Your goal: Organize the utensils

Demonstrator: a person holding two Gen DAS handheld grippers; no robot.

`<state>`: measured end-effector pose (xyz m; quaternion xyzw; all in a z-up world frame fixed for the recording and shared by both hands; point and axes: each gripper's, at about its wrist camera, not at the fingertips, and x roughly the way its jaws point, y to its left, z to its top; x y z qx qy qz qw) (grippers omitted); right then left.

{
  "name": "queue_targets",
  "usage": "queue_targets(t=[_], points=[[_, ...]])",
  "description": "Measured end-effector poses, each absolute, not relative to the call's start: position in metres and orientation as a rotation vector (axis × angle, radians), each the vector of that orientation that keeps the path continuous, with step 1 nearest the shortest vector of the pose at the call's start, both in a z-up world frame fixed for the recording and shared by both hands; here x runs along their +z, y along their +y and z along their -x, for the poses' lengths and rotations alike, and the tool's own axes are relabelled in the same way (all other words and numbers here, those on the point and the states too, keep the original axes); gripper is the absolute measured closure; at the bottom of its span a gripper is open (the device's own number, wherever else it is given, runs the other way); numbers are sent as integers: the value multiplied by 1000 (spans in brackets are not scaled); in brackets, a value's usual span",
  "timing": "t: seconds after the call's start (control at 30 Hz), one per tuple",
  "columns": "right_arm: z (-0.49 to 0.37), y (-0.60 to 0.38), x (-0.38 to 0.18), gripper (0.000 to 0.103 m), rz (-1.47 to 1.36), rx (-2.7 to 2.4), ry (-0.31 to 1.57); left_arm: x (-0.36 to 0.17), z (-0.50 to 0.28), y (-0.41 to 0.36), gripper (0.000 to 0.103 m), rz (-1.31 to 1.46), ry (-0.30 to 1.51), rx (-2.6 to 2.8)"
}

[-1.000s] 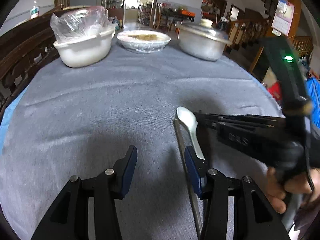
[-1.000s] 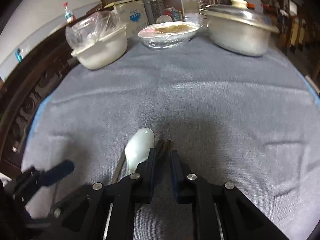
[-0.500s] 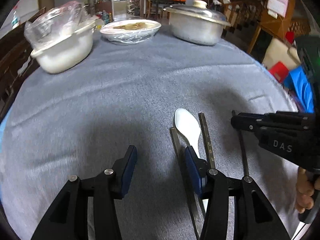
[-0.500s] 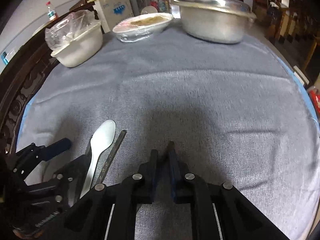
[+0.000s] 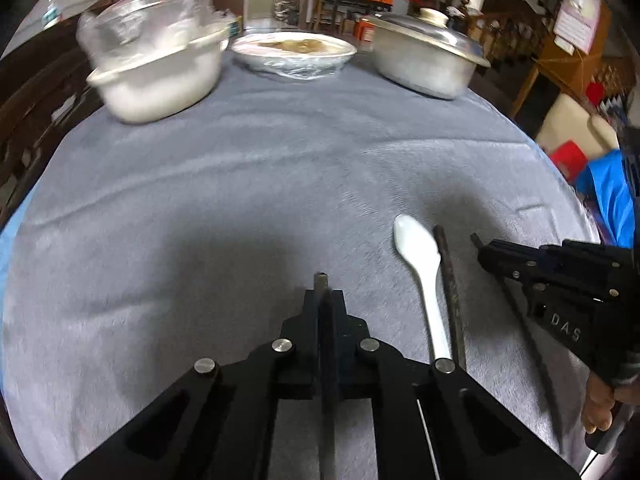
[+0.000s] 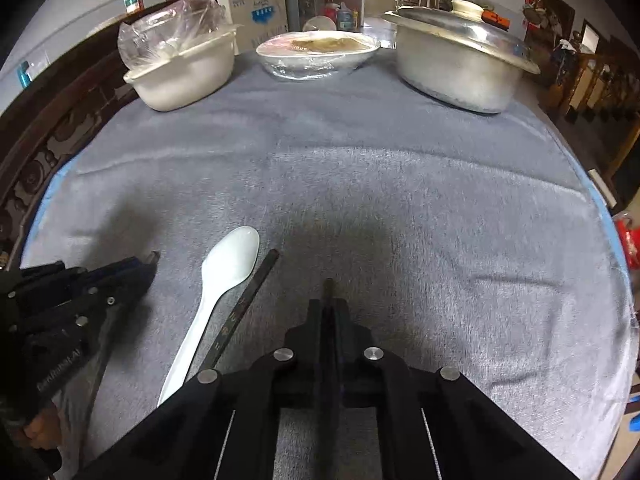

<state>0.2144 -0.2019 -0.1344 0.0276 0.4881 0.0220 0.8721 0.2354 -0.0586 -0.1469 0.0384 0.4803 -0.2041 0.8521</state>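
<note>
The left hand-held gripper [image 5: 322,292] is pinching a dark slim chopstick [image 5: 321,280] at lower centre; the right hand-held gripper [image 6: 329,300] is gripping a second dark chopstick [image 6: 328,286] likewise. A white plastic spoon [image 6: 224,276] and a third dark chopstick [image 6: 248,300] are lying side by side on the grey-clothed worktop [image 6: 400,200], lower left of the right view. Sorting seems partly done, with the held sticks awaiting placement. A white lidded tub [image 6: 184,76], wrapped dish [image 6: 318,54] and metal pot [image 6: 460,68] are standing at the top, well apart, blocking nothing
</note>
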Motion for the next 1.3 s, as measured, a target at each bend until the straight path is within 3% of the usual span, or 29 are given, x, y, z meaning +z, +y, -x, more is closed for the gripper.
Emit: queue_targets(t=[0.27,0.67,1.3], points=[[-181,-224,-113,97,-204,84,916,-124,-208,-15,98,69,942,-371],[-84,-273,-55,97,-367,8,658,-44,-124,45,98,234,676,-240],[56,-253,21,97,-277,-29,344,23,15,53,98,207,383,-178]])
